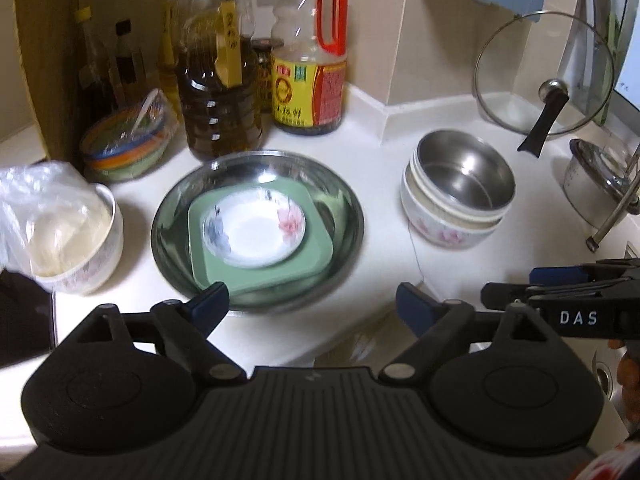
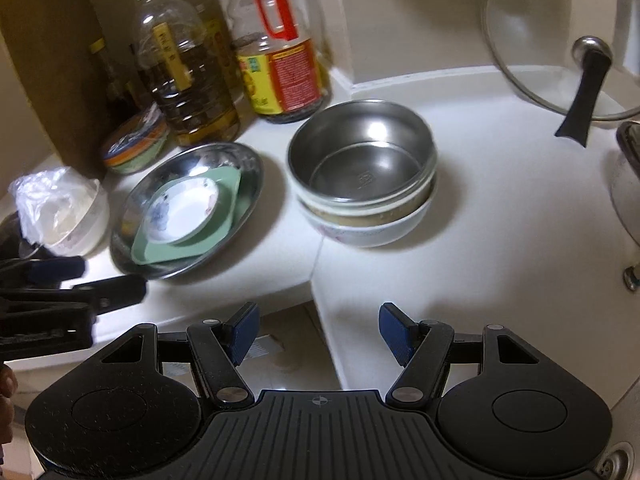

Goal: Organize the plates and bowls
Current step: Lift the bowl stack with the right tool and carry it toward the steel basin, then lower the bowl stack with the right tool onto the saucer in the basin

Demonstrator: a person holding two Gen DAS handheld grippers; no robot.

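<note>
On the white counter sits a wide steel plate (image 1: 344,204) holding a green square plate (image 1: 316,248) with a small white floral saucer (image 1: 254,232) on top. To its right stands a stack of bowls (image 1: 460,196): a steel bowl nested in a cream one, inside a white floral one. My left gripper (image 1: 312,302) is open and empty, its left fingertip just over the steel plate's near rim. My right gripper (image 2: 320,320) is open and empty at the counter's front edge, short of the bowl stack (image 2: 364,168). The steel plate (image 2: 248,168) lies to the left in this view.
Oil and sauce bottles (image 1: 218,76) line the back corner beside a wrapped stack of coloured bowls (image 1: 124,140). A white bowl under a plastic bag (image 1: 68,232) sits at the left. A glass lid (image 1: 544,76) leans on the wall, and a steel pot (image 1: 592,180) stands at the right.
</note>
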